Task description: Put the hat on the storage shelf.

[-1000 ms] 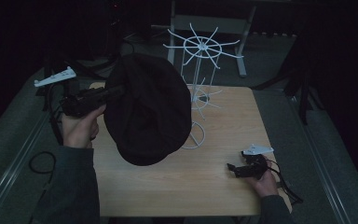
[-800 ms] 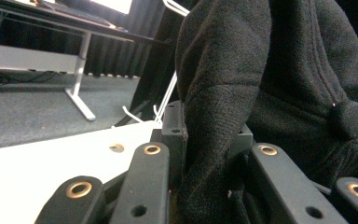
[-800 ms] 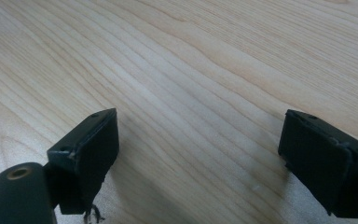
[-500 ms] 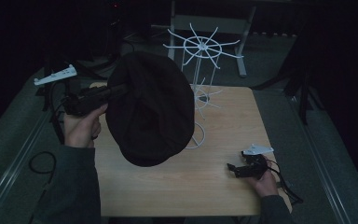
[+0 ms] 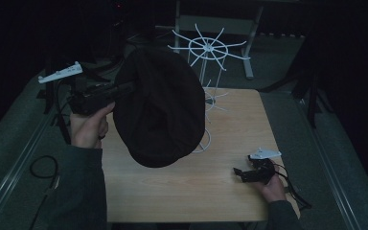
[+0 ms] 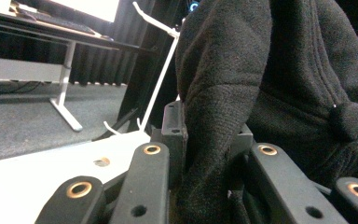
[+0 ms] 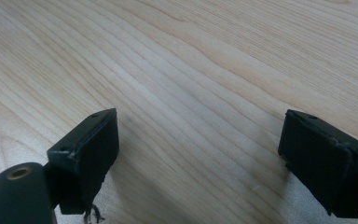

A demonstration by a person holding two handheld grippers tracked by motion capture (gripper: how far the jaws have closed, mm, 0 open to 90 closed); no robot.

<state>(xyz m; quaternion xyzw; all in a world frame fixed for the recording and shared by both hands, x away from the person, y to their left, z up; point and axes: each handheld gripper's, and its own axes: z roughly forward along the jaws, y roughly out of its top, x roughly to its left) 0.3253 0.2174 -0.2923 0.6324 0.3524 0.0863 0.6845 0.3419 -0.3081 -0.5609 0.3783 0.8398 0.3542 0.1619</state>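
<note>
**Black cap held up by the rack**

The black flat cap (image 5: 160, 110) hangs above the table's (image 5: 220, 191) centre-left, its edge pinched tight in the left gripper (image 5: 124, 88) at nine o'clock. White wire rack (image 5: 206, 48) stands at twelve. Right gripper (image 5: 239, 173), five o'clock, rests with jaws apart, holding nothing.

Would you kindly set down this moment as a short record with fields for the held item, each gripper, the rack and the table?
held item: black cap, lifted above the table
left gripper: jaws shut on a fold of the cap's fabric
right gripper: jaws open, nothing between them, low over the wood
rack: white wire rack beyond the cap, spokes bare
table: light wooden table
</note>
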